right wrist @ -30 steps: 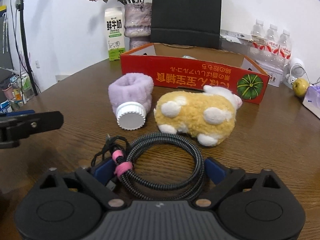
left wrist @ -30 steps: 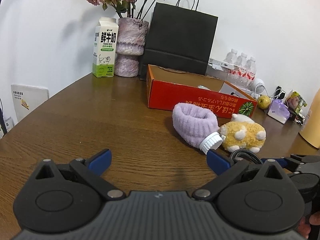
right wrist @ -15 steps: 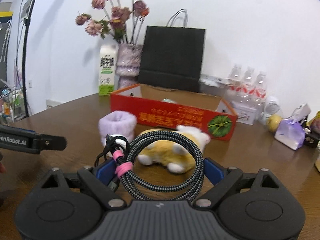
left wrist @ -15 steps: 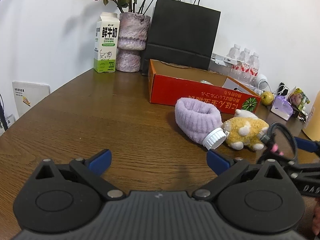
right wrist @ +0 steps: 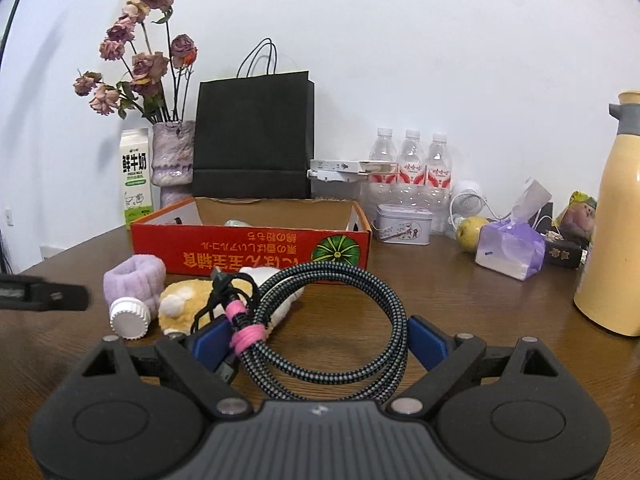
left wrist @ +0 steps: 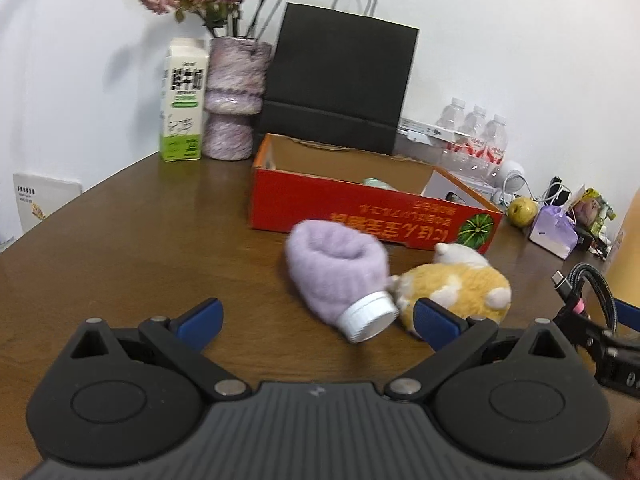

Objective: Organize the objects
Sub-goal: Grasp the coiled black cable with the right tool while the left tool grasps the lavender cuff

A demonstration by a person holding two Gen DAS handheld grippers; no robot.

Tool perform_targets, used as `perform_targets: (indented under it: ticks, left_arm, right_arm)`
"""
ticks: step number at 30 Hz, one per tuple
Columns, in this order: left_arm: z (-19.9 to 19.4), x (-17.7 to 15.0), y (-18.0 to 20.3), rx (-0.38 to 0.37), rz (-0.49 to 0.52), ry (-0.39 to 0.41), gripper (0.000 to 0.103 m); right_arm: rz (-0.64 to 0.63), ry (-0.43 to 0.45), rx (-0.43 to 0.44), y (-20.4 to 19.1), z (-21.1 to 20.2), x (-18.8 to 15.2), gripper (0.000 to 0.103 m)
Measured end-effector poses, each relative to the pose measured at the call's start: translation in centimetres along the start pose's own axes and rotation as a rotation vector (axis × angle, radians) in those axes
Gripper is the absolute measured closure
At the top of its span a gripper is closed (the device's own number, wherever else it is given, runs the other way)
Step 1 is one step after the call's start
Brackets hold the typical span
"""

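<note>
My right gripper (right wrist: 320,340) is shut on a coiled black-and-grey braided cable (right wrist: 332,271) tied with a pink band, held up off the wooden table. The same cable (left wrist: 592,280) shows at the right edge of the left wrist view. My left gripper (left wrist: 316,317) stands open low over the table with nothing between its fingers. Just beyond its right finger lies a white-capped bottle in a fuzzy purple sleeve (left wrist: 336,268), on its side. A yellow plush toy (left wrist: 460,284) rests against it. Behind both stands the open red cardboard box (left wrist: 360,216) (right wrist: 248,248).
Along the back wall stand a milk carton (left wrist: 182,100), a purple vase of dried roses (left wrist: 234,100), a black paper bag (left wrist: 340,80) and water bottles (right wrist: 408,168). At the right are a tin (right wrist: 402,224), a yellow fruit (right wrist: 470,232), a tissue pack (right wrist: 510,248) and a tall yellow flask (right wrist: 616,220).
The right gripper has lifted the cable coil off the table and swung its view up and to the right. The left gripper has moved closer to the sleeved bottle and plush toy.
</note>
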State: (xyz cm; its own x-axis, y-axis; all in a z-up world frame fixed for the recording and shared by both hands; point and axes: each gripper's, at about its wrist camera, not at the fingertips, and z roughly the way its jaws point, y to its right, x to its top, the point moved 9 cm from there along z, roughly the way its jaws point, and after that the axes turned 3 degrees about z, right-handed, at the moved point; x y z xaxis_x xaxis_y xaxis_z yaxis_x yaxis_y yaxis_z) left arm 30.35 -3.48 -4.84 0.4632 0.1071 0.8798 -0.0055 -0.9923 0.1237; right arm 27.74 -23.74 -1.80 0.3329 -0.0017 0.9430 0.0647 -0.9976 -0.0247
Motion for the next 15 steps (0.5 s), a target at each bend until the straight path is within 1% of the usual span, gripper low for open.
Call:
perform_targets:
  ticks: [3, 5, 7, 10, 13, 15]
  left_arm:
    - [1.2, 0.1, 1.6, 0.008, 0.004, -0.008, 0.000]
    - [1.9, 0.3, 1.9, 0.039, -0.017, -0.005, 0.000]
    - [2.5, 0.5, 2.0, 0.056, -0.035, -0.011, 0.000]
    - [3.7, 0.3, 1.8, 0.082, -0.072, -0.045, 0.000]
    - [4.6, -0.1, 1.4, 0.074, -0.123, -0.083, 0.000]
    - [4.9, -0.5, 1.2, 0.073, -0.134, -0.106, 0.004]
  right_arm:
    - [-0.002, 0.020, 0.001, -0.1, -0.4, 0.1, 0.011]
    - [0.009, 0.026, 0.005, 0.0, -0.5, 0.2, 0.011]
    - [0.015, 0.022, 0.012, 0.0, -0.6, 0.2, 0.011]
    - [0.013, 0.014, 0.027, -0.3, -0.5, 0.1, 0.011]
    - [0.014, 0.010, 0.037, -0.5, -0.4, 0.0, 0.011]
    - [0.020, 0.007, 0.039, -0.4, -0.4, -0.1, 0.011]
